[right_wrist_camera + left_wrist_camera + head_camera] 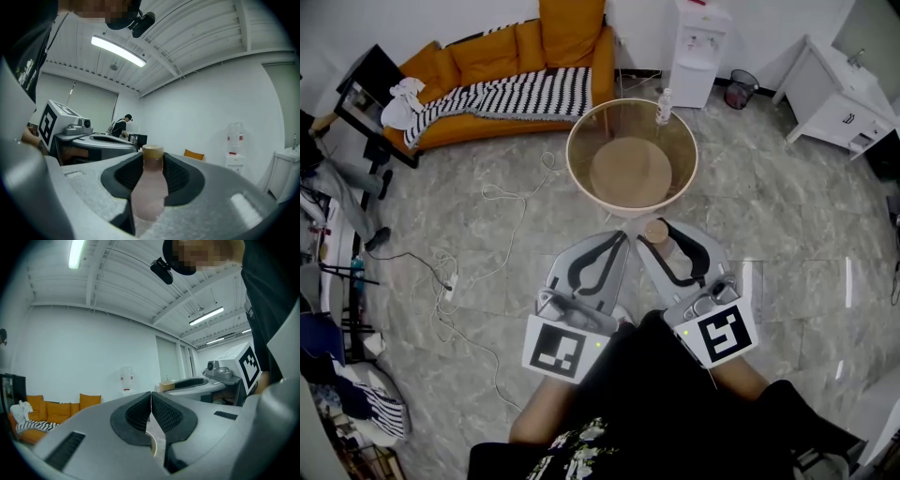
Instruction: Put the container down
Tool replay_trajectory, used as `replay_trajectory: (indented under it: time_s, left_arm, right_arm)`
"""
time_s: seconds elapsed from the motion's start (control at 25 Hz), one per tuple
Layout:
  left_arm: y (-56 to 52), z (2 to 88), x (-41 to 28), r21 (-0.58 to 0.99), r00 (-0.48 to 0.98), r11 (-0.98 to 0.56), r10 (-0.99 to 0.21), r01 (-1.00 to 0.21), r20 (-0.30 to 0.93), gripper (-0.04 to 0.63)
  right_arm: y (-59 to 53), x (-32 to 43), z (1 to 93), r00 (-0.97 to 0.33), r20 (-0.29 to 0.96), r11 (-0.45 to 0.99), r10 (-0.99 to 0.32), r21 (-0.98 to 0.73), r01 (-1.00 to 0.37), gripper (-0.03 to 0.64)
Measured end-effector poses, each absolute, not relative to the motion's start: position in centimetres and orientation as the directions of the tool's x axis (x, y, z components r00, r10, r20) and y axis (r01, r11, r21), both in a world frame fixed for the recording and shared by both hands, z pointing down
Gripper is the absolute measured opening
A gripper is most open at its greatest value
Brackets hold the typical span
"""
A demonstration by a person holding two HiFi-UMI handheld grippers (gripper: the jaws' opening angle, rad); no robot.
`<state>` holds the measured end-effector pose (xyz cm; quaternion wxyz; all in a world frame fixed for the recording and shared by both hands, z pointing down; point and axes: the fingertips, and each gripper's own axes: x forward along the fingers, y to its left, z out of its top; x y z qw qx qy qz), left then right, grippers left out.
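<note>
A pale pink bottle (149,187) with a tan cap is the container. It stands upright between the dark pads of my right gripper (152,164), which is shut on it. In the head view its cap (656,231) shows at the tips of the right gripper (661,228), held just in front of the round glass table (581,178). My left gripper (619,242) hangs beside it, a little to the left. Its pads (161,412) meet with nothing between them.
Another small bottle (664,108) stands on the far edge of the glass table. Behind are an orange sofa (487,56) with a striped blanket, a water dispenser (698,42), a bin (739,89) and a white cabinet (839,98). Cables (487,262) trail over the floor at left.
</note>
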<state>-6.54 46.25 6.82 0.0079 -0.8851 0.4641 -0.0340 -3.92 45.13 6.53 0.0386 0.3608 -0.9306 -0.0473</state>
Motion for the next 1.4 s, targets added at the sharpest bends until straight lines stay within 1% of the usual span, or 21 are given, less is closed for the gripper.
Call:
replay_trajectory:
  time_s: [0.56,0.72,0.92,1.04,1.2,1.4]
  left_arm:
    - [44.3,7.8,-8.1,-0.028,0.592,-0.595,-0.803,-0.803,0.073,0.014]
    - [42.8,8.2,-8.7,-0.053,0.583,-0.588,-0.808,-0.807,0.081,0.014]
    - [40.5,7.9,-9.1,-0.073,0.575,-0.58,-0.814,-0.811,0.074,0.014]
    - [38.8,7.8,-10.0,-0.059,0.558,-0.563,-0.826,-0.824,0.079,0.014]
    - [36.1,7.4,-10.8,-0.097,0.554,-0.56,-0.828,-0.823,0.085,0.014]
    - [32.6,7.6,-11.9,-0.105,0.532,-0.539,-0.842,-0.836,0.087,0.014]
  right_arm:
    - [43.0,-5.3,7.2,-0.713,0.059,0.714,-0.699,0.101,-0.692,0.124]
    - [41.4,-5.8,7.6,-0.721,0.059,0.722,-0.691,0.102,-0.684,0.124]
    - [39.2,-6.6,7.6,-0.736,0.058,0.737,-0.675,0.107,-0.667,0.124]
    - [37.5,-7.3,7.5,-0.746,0.057,0.747,-0.664,0.105,-0.656,0.124]
    - [34.9,-8.2,7.0,-0.759,0.052,0.759,-0.649,0.113,-0.642,0.124]
    - [31.3,-9.2,7.2,-0.777,0.045,0.776,-0.628,0.11,-0.621,0.124]
